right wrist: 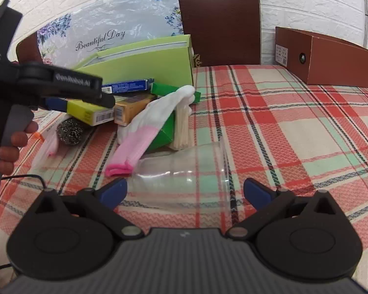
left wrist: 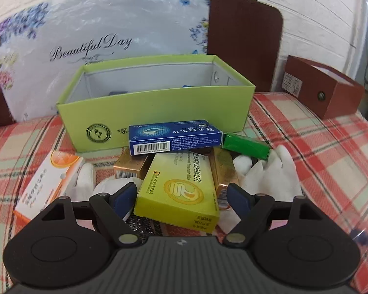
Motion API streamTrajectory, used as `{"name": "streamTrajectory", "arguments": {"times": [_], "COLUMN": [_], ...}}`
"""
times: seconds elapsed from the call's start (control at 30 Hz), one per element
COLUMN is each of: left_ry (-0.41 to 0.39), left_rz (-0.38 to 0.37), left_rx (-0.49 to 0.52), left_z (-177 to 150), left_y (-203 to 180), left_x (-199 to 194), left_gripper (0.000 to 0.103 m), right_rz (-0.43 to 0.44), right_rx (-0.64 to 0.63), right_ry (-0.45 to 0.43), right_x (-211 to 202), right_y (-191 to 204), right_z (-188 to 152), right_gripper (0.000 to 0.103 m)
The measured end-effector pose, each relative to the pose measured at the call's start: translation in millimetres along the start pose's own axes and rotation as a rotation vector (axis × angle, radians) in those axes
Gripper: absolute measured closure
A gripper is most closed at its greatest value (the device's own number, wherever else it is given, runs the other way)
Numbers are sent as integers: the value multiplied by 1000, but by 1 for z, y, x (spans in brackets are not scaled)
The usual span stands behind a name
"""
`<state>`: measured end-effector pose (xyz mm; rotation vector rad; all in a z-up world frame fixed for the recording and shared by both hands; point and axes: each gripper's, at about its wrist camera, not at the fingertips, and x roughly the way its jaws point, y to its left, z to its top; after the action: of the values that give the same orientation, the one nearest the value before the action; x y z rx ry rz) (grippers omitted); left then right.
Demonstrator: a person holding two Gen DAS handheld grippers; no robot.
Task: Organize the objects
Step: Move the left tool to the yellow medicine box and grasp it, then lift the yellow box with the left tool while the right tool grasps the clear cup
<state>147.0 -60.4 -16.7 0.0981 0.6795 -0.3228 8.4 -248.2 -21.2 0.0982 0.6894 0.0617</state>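
Observation:
My left gripper (left wrist: 181, 199) is open, its blue fingers on either side of a yellow-green medicine box (left wrist: 180, 192) that tops a pile. The pile also holds a blue box (left wrist: 175, 136), gold boxes (left wrist: 128, 165), a green box (left wrist: 246, 147), an orange-and-white box (left wrist: 49, 178) and white gloves (left wrist: 269, 169). An open light green box (left wrist: 154, 103) stands just behind. My right gripper (right wrist: 185, 192) is open around a clear plastic cup (right wrist: 184, 174) lying on its side. The left gripper (right wrist: 61, 85) also shows in the right wrist view, over the yellow box (right wrist: 90, 111).
A plaid cloth (right wrist: 282, 122) covers the table. A brown box (right wrist: 326, 58) lies at the back right, a dark chair back (right wrist: 220, 22) behind. Near the pile are a steel scourer (right wrist: 70, 131), a pink-cuffed glove (right wrist: 144, 137) and a bundle of wooden sticks (right wrist: 181, 129).

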Motion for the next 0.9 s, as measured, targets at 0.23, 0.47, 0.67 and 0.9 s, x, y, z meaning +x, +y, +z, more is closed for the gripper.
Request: {"name": "streamTrajectory", "arguments": {"times": [0.23, 0.47, 0.67, 0.9], "left_ry": [29, 159, 136, 135], "left_rz": [-32, -23, 17, -5], "left_rx": [-41, -54, -22, -45], "left_z": [-25, -89, -84, -82], "left_y": [7, 7, -1, 0], "left_x": [-36, -64, -57, -50], "left_gripper": [33, 30, 27, 31], "right_rz": [12, 8, -43, -106], "right_rx": [-10, -14, -109, -148], "right_ry": [12, 19, -19, 0], "right_x": [7, 11, 8, 13], "right_y": [4, 6, 20, 26], "right_z": [2, 0, 0, -4], "right_gripper": [0, 0, 0, 0]}}
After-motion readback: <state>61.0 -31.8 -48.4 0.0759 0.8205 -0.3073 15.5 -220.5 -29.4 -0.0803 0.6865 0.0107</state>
